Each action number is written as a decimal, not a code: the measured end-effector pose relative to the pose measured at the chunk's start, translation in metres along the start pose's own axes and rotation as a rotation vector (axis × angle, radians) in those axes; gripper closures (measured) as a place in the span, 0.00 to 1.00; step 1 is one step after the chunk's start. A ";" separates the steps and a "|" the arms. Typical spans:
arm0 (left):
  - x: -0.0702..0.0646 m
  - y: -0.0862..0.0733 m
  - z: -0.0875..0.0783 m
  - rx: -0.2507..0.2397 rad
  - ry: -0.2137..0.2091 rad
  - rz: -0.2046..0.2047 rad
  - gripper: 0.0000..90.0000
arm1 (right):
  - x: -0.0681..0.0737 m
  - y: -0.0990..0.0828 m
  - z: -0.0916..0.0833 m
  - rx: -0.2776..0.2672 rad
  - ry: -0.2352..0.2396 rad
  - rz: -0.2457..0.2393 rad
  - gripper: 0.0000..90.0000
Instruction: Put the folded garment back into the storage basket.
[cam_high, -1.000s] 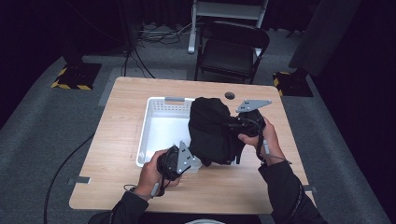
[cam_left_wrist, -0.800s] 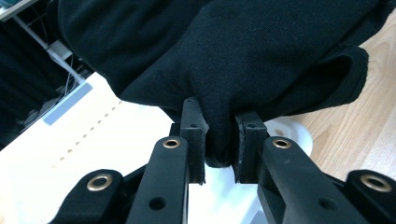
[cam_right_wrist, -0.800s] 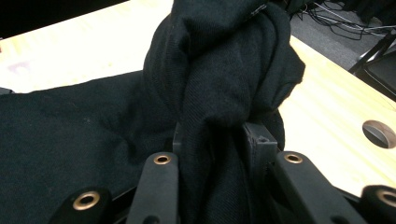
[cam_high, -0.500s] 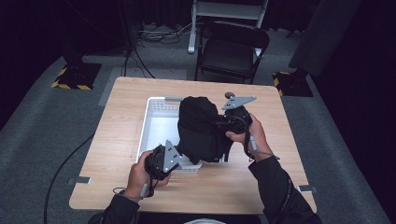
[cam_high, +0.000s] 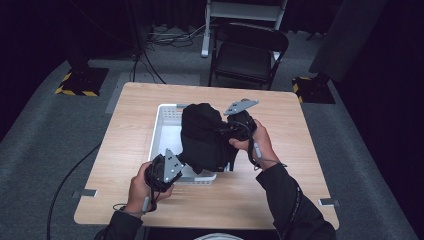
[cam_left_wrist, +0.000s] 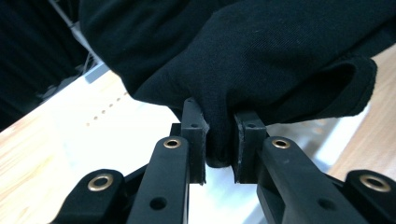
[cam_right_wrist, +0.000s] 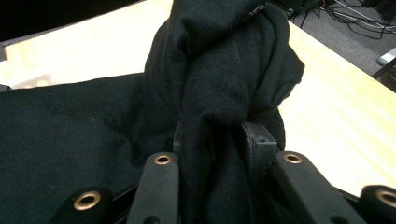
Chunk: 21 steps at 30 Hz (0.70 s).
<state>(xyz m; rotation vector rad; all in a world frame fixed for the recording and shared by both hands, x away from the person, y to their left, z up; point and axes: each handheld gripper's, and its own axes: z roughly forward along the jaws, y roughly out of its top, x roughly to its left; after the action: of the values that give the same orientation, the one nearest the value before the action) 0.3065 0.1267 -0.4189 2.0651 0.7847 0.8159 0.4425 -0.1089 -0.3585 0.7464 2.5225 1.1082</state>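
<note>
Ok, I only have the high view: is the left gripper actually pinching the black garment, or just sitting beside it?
Observer: Pinching. In the left gripper view, the left gripper is shut on a fold of the black garment.
Operator: And the right one?
Observer: The right gripper has a thick bunch of the cloth between its jaws.
Operator: What is under the left gripper's fold?
Observer: The white basket, which shows directly behind that fold in the left gripper view.

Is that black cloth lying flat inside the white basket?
No, the black cloth hangs bunched above the white basket, pinched by the left gripper and right gripper.
</note>
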 end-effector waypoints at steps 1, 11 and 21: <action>0.002 -0.001 -0.001 0.002 0.005 -0.003 0.86 | 0.001 0.001 0.002 -0.003 -0.002 0.004 0.79; 0.019 -0.009 -0.006 0.005 0.037 -0.052 0.86 | 0.009 0.013 0.019 0.010 0.012 0.009 0.79; 0.028 -0.018 -0.005 0.028 0.053 -0.075 0.86 | 0.013 0.017 0.040 0.036 0.035 0.004 0.79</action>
<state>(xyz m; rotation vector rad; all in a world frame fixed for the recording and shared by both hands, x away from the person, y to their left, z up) 0.3149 0.1587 -0.4229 2.0329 0.9012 0.8252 0.4559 -0.0678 -0.3728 0.7480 2.5779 1.0889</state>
